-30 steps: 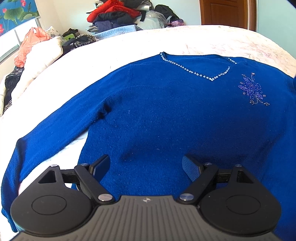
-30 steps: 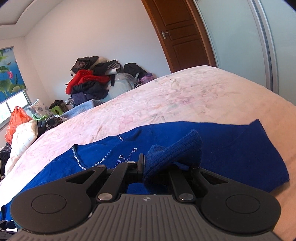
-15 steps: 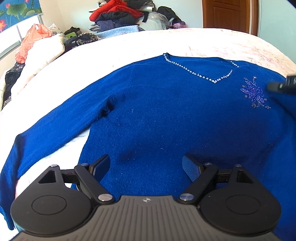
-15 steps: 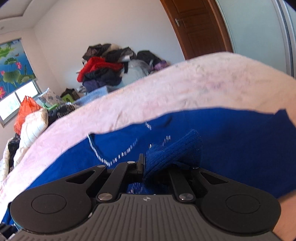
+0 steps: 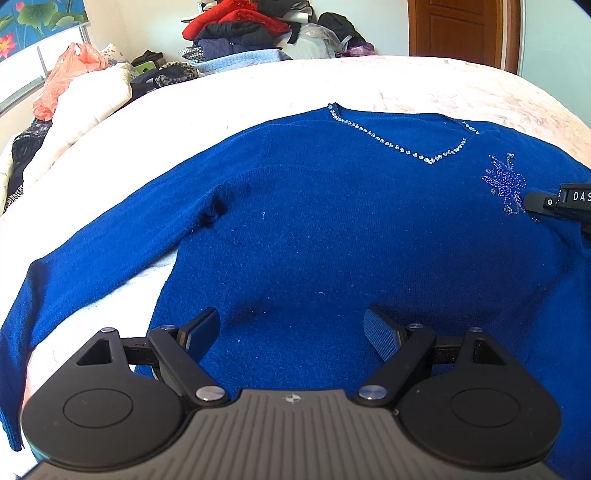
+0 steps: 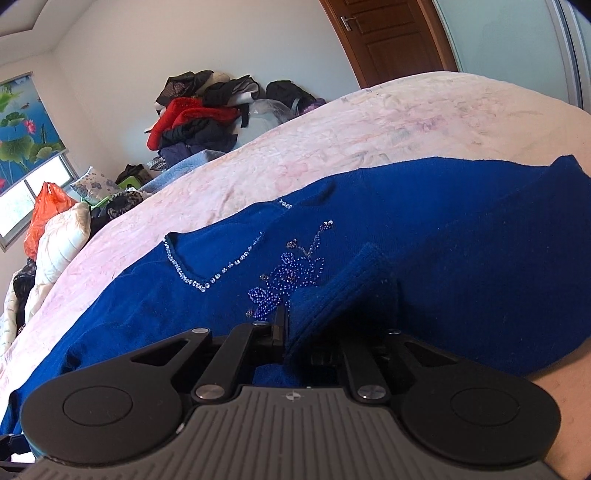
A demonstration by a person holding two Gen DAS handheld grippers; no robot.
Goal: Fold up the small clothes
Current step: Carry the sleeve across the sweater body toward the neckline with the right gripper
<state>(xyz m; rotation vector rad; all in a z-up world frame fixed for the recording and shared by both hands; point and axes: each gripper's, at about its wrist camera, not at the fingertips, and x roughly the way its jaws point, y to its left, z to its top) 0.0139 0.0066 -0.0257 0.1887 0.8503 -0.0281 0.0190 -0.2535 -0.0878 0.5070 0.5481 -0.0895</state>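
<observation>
A blue V-neck sweater (image 5: pixel 332 229) with a beaded neckline and a beaded flower lies face up on the bed. My left gripper (image 5: pixel 291 328) is open and empty, hovering over the sweater's lower body. Its left sleeve (image 5: pixel 92 266) stretches out to the left. My right gripper (image 6: pixel 295 325) is shut on the ribbed cuff of the right sleeve (image 6: pixel 351 280), carried over the chest beside the beaded flower (image 6: pixel 291 277). The right gripper's tip shows at the right edge of the left wrist view (image 5: pixel 554 203).
The bed has a pale pink cover (image 6: pixel 369 125). A heap of clothes (image 5: pixel 236 26) lies at the far end. An orange bag (image 5: pixel 66 74) and white bedding (image 5: pixel 85 103) are at the far left. A brown door (image 6: pixel 388 40) stands behind.
My right gripper has carried the sleeve cuff leftward over the sweater's chest, and now appears at the right edge of the left wrist view. My left gripper has drifted only a little.
</observation>
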